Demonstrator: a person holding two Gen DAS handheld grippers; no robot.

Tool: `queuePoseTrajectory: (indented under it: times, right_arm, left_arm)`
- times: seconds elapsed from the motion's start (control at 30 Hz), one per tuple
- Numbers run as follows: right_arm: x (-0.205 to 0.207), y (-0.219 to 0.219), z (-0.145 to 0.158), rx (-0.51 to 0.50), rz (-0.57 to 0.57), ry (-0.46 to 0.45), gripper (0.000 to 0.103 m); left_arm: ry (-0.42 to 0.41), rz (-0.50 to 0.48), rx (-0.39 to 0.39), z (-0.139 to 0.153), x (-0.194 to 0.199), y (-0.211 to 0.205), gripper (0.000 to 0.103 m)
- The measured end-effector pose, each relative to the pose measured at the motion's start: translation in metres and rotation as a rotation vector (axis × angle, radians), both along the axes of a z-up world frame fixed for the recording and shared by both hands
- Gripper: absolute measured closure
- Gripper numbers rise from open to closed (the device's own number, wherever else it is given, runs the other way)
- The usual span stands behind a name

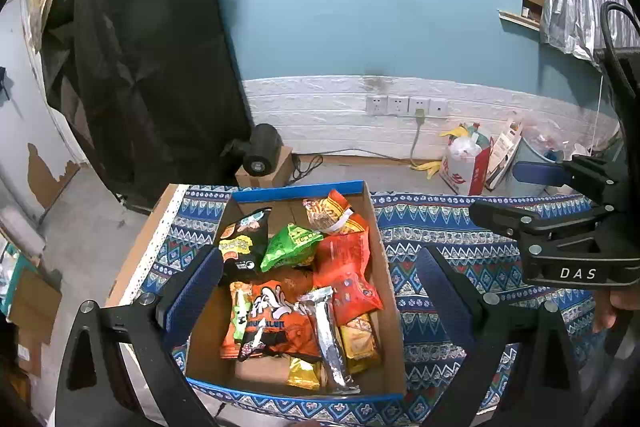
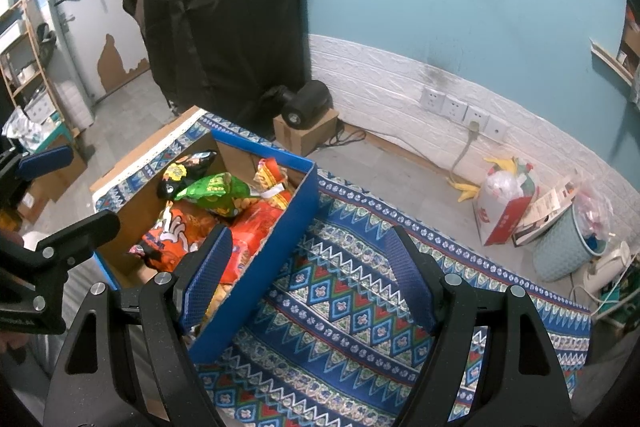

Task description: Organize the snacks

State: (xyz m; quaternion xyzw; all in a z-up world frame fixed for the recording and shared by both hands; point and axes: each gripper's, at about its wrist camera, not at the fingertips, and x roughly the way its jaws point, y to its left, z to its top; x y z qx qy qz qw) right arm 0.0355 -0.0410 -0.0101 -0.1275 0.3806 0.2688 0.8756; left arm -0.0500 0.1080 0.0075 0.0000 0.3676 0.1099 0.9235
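Observation:
An open cardboard box (image 1: 296, 189) with a blue rim sits on a table under a blue patterned cloth (image 1: 440, 235). Inside lie several snack packs: a black bag (image 1: 244, 243), a green bag (image 1: 290, 245), a red bag (image 1: 344, 263), an orange bag (image 1: 276, 323), a silver bar (image 1: 330, 335) and yellow packs (image 1: 360, 341). My left gripper (image 1: 320, 291) hovers open above the box, gripping nothing. My right gripper (image 2: 310, 275) is open too, over the box's blue right wall (image 2: 272, 267) and the cloth (image 2: 340, 291). Each gripper shows at the edge of the other's view.
A tall object under black cloth (image 1: 148, 67) stands behind the table's left end, with a black roll on a small carton (image 1: 262, 151) beside it. On the floor at the right are a red-and-white bag (image 2: 502, 211) and a pale bin (image 2: 568, 243). Sockets (image 1: 404, 105) line the wall.

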Motion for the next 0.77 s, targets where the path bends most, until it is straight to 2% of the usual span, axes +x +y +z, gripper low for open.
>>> queuePoseTrajectory:
  times: [0.4,0.77]
  right_arm:
    - [-0.0002,0.0009,-0.0001,-0.001,0.0,0.001,0.025]
    - [-0.0016,0.0016,-0.0006,-0.003,0.002,0.002,0.025]
  left_arm:
    - [0.015,-0.006,0.02,-0.0026,0.0014,-0.0033,0.005]
    - [0.022,-0.011,-0.015,-0.0029,0.0009,0.0016,0.005]
